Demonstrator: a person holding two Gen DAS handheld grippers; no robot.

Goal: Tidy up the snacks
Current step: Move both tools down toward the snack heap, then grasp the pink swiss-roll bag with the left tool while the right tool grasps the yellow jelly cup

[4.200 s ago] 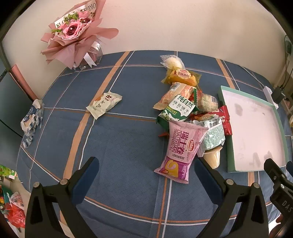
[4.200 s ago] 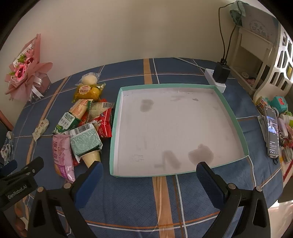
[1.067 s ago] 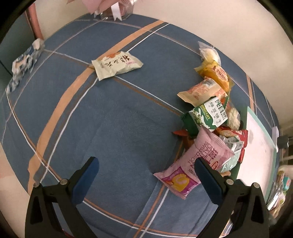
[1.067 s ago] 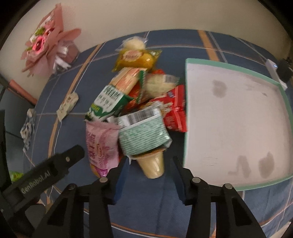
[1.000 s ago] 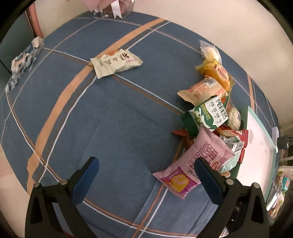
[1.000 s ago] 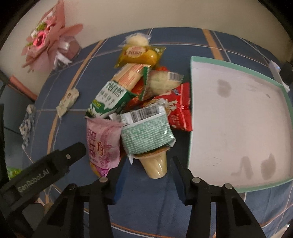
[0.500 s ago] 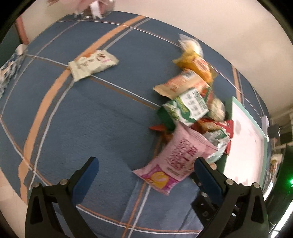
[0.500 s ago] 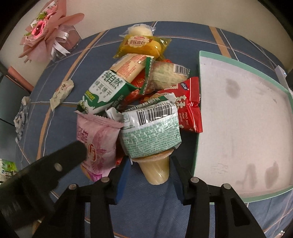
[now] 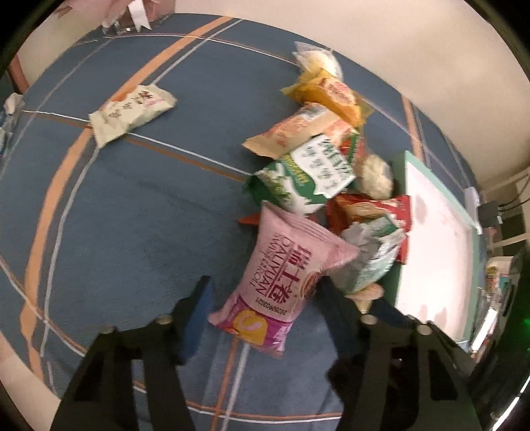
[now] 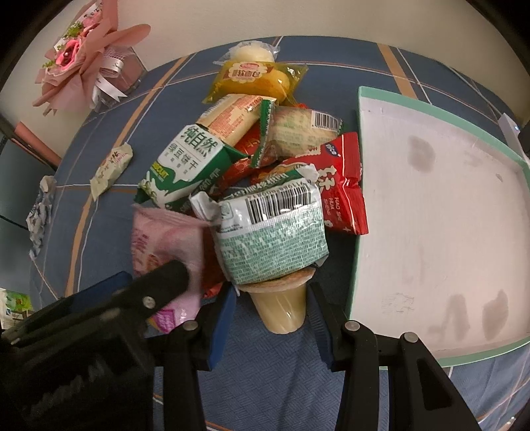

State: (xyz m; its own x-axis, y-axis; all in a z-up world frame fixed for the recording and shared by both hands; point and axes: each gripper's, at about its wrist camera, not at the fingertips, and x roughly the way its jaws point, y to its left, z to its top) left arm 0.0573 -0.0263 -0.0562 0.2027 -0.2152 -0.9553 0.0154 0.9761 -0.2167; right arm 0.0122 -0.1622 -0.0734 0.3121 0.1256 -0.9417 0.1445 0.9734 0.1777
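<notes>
Blue cloth [image 9: 139, 212] with orange and white crossing stripes, spread over the counter and lightly creased, running back to a plain cream wall [image 10: 298, 20]. Far left corner: pink-wrapped flower bouquet [image 10: 82, 56] against that wall. Near the left edge, a crumpled blue-and-white wrapper [image 10: 39, 215]. Alone on the open cloth, well apart from the rest, a pale green packet [image 9: 132, 112]. Right of middle, a heap of snacks (overlapping, some tilted): yellow bread packet [image 10: 255, 79] at the far end, green-and-white biscuit pack [image 10: 185, 165] below it, red packet [image 10: 344, 199] touching the wall of a shallow teal-rimmed tray [image 10: 359, 165] whose white floor shows dark stains. Beyond the tray, a white power strip [image 9: 472, 199] with a dark plug, and clutter at the far right too blurred to tell. Left claw [image 9: 261, 298] closing, pink swiss-roll packet [image 9: 285, 268] between its blue pads, which do not look pressed on it. Right claw [image 10: 271, 308] narrow, straddling a yellowish jelly cup [image 10: 281, 308] lying under a green-patterned barcoded packet [image 10: 275, 238]; pads close beside the cup, contact hard to tell.
</notes>
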